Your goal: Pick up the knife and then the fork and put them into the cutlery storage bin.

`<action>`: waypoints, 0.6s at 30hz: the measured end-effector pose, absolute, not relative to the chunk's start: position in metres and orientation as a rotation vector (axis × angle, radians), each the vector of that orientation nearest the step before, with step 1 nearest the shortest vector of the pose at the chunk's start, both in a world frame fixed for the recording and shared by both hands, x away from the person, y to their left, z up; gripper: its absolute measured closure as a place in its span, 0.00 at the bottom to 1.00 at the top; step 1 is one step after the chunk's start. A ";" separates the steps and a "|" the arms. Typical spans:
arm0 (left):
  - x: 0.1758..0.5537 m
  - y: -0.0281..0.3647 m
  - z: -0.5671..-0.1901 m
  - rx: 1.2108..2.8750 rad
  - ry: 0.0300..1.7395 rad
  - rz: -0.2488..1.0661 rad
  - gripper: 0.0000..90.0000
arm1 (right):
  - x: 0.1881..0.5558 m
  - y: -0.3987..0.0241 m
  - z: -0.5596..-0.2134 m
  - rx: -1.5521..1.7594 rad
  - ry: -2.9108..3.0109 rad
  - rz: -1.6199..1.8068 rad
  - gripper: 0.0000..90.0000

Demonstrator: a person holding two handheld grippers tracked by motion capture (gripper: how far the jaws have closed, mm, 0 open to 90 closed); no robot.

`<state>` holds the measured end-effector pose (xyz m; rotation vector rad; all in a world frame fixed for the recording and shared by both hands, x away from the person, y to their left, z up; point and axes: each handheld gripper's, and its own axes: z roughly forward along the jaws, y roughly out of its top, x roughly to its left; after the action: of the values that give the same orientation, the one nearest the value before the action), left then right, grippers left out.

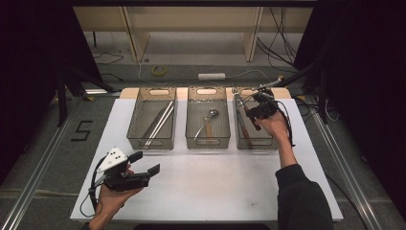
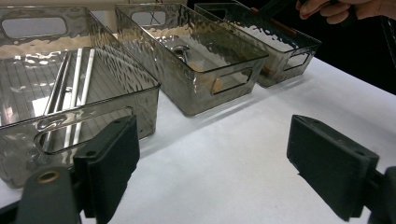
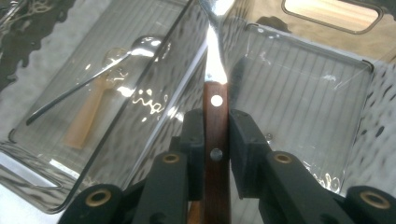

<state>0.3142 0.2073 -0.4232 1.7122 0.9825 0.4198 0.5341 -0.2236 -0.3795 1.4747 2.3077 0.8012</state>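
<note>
White tabletop (image 1: 206, 182) lies under the left gripper (image 1: 143, 168), which hovers at the near left edge, its jaws wide apart with nothing between them. Beyond it three smoky clear plastic bins stand in a row: the left bin (image 1: 136, 125) holds metal rods (image 1: 160, 122), the middle bin (image 1: 191, 125) a ladle (image 1: 207, 120). Over the right bin (image 1: 273, 141), the right gripper (image 3: 216, 154) clamps the wooden handle of a knife (image 3: 215, 116), the bright blade pointing away into that bin.
</note>
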 end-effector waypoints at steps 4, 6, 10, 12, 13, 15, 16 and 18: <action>0.314 0.207 -0.423 1.712 0.983 0.420 0.19 | 0.536 -0.224 -0.383 1.491 2.298 0.787 0.86; 0.314 0.207 -0.423 1.713 0.983 0.420 0.19 | 0.537 -0.224 -0.384 1.501 2.295 0.779 0.86; 0.314 0.207 -0.423 1.713 0.982 0.420 0.19 | 0.539 -0.223 -0.388 1.509 2.284 0.767 0.86; 0.314 0.207 -0.423 1.713 0.982 0.419 0.19 | 0.539 -0.223 -0.389 1.520 2.279 0.762 0.86; 0.314 0.207 -0.423 1.712 0.983 0.419 0.19 | 0.539 -0.223 -0.390 1.529 2.276 0.756 0.86; 0.314 0.207 -0.423 1.713 0.983 0.419 0.19 | 0.540 -0.224 -0.391 1.535 2.271 0.747 0.86; 0.314 0.207 -0.423 1.713 0.983 0.419 0.19 | 0.540 -0.225 -0.392 1.540 2.266 0.743 0.86; 0.314 0.208 -0.423 1.713 0.983 0.420 0.19 | 0.540 -0.226 -0.394 1.548 2.265 0.740 0.86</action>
<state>0.3139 0.2075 -0.4233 1.7126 0.9830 0.4198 0.5397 -0.2259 -0.3937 1.5479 2.2647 0.7404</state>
